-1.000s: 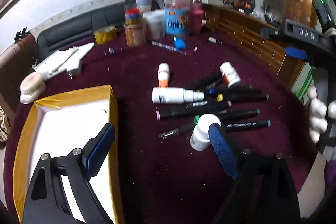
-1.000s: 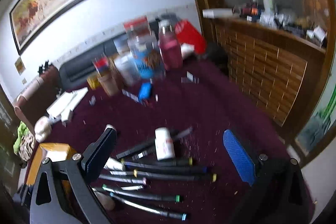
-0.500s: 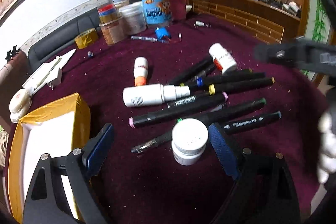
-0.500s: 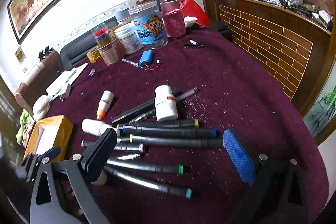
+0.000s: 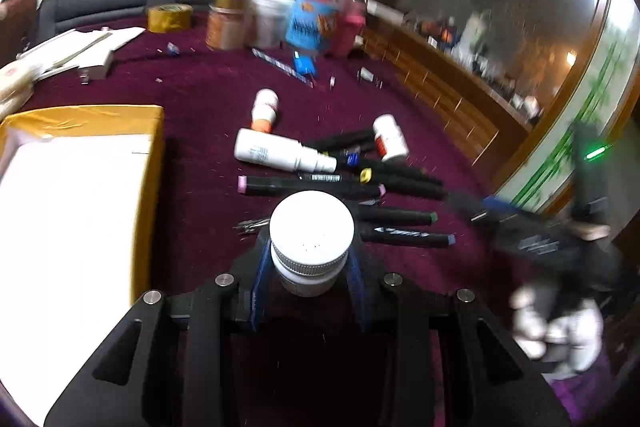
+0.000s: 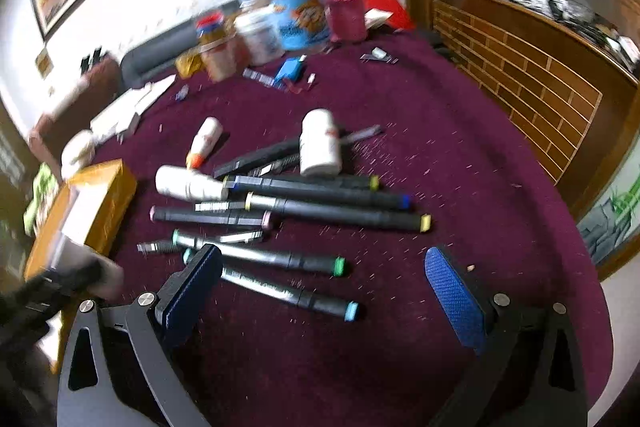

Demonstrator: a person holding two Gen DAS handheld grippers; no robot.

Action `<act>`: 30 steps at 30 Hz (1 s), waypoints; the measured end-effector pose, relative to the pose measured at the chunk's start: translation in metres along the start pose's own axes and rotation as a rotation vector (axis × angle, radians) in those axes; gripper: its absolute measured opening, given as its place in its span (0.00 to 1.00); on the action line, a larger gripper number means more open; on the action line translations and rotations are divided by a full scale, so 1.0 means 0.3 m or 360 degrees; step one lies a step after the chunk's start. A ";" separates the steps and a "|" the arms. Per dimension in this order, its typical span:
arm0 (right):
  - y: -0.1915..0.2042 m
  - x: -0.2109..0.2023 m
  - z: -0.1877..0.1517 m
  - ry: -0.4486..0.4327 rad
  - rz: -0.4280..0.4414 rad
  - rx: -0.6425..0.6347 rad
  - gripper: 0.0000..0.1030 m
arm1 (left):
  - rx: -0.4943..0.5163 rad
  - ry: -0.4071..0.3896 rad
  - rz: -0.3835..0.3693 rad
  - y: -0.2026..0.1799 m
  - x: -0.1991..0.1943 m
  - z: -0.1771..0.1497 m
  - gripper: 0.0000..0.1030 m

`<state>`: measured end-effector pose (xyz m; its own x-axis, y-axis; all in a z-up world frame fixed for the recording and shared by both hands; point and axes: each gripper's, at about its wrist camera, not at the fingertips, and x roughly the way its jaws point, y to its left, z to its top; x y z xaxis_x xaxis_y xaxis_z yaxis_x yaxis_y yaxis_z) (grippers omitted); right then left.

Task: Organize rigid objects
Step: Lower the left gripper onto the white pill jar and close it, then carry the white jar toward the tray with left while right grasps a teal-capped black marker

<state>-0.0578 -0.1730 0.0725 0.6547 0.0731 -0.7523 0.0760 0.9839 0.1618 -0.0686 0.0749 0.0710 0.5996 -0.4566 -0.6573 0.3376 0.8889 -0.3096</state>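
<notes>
the white-capped jar (image 5: 311,239) is being clamped by the left gripper (image 5: 306,277), likely heading left into the yellow box (image 5: 154,131), while the right gripper (image 6: 324,291) is hovering wide open near the markers (image 6: 332,205).

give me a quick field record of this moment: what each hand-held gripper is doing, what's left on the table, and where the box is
left hand-held gripper: shut on white-capped jar, held above the maroon table
right hand-held gripper: open, empty, over the markers
yellow box: open, white inside, left of the pile
still on table: markers, white spray bottle, orange-tipped bottle, red-labelled pill bottle
back of table: blurred jars and canisters
</notes>
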 end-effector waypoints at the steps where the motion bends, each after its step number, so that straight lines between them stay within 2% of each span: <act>1: 0.011 0.021 -0.009 0.0036 -0.0002 -0.0034 0.97 | -0.0023 -0.0026 -0.0016 0.012 -0.036 -0.005 0.30; 5: 0.043 0.093 -0.046 0.0171 0.0009 -0.0124 0.97 | -0.0060 -0.0105 -0.0012 0.043 -0.137 -0.016 0.30; 8: 0.063 0.123 -0.086 0.0303 0.0178 -0.0106 0.92 | -0.0087 -0.0161 -0.0001 0.066 -0.200 -0.015 0.30; 10: 0.104 0.114 -0.110 0.0327 0.0243 -0.0164 0.92 | -0.0106 -0.0194 0.0000 0.080 -0.219 -0.018 0.30; 12: 0.140 0.104 -0.127 0.0405 0.0406 -0.0211 0.92 | -0.0129 -0.0209 -0.0002 0.093 -0.228 -0.021 0.30; 14: 0.158 0.086 -0.130 0.0423 0.0468 -0.0238 0.92 | -0.0156 -0.0212 -0.0012 0.108 -0.232 -0.027 0.30; 17: 0.181 0.051 -0.109 0.0346 0.0357 -0.0332 0.92 | -0.0182 -0.0203 -0.0004 0.124 -0.241 -0.036 0.30; 21: 0.263 0.073 -0.092 0.0334 0.0215 -0.0523 0.89 | -0.0206 -0.0201 0.0016 0.139 -0.253 -0.051 0.30; 23: 0.315 0.101 -0.087 0.0340 0.0131 -0.0644 0.74 | -0.0217 -0.0198 0.0027 0.142 -0.266 -0.055 0.30; 24: 0.342 0.130 -0.097 0.0357 0.0079 -0.0718 0.62 | -0.0220 -0.0195 0.0033 0.145 -0.271 -0.059 0.30; 25: 0.355 0.154 -0.105 0.0366 0.0058 -0.0757 0.58 | -0.0221 -0.0196 0.0040 0.146 -0.284 -0.063 0.30; 26: 0.355 0.148 -0.097 0.0328 0.0092 -0.0744 0.55 | -0.0219 -0.0198 0.0052 0.147 -0.293 -0.068 0.30; 28: 0.349 0.166 -0.084 0.0375 0.0186 -0.0682 0.35 | -0.0217 -0.0204 0.0069 0.150 -0.312 -0.076 0.30; 30: 0.333 0.160 -0.080 0.0392 0.0212 -0.0652 0.22 | -0.0221 -0.0212 0.0090 0.164 -0.327 -0.081 0.30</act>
<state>-0.0368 -0.0674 0.0373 0.4377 0.1903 -0.8787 -0.3303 0.9430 0.0397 -0.1284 0.1644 0.1034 0.7084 -0.3986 -0.5824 0.2029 0.9054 -0.3729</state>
